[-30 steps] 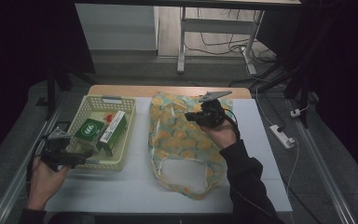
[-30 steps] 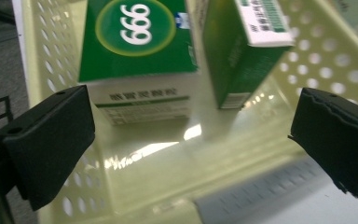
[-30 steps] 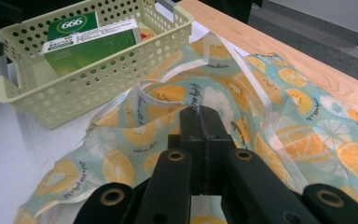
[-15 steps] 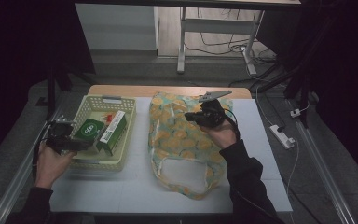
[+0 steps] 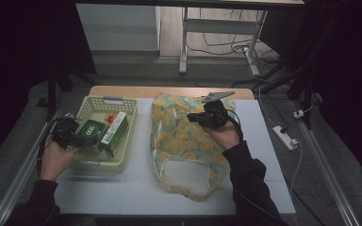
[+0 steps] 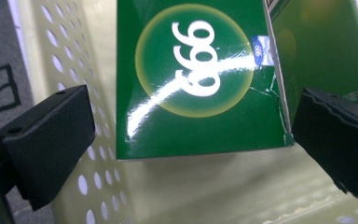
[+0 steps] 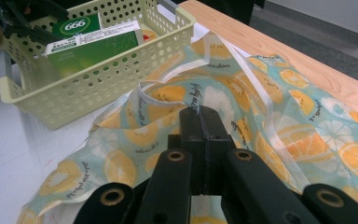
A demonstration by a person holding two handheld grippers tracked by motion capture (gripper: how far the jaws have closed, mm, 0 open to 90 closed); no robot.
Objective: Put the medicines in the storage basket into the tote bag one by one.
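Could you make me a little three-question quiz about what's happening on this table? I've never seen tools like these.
1. True or false: the left gripper has its jaws apart around the green box.
2. What does the right gripper pinch? A) the basket rim B) the fruit-print bag C) a cable
3. What holds the green box?

Key:
1. True; the jaws stand either side of it, not yet pressing.
2. B, the fruit-print bag.
3. The pale yellow basket, left of the bag.
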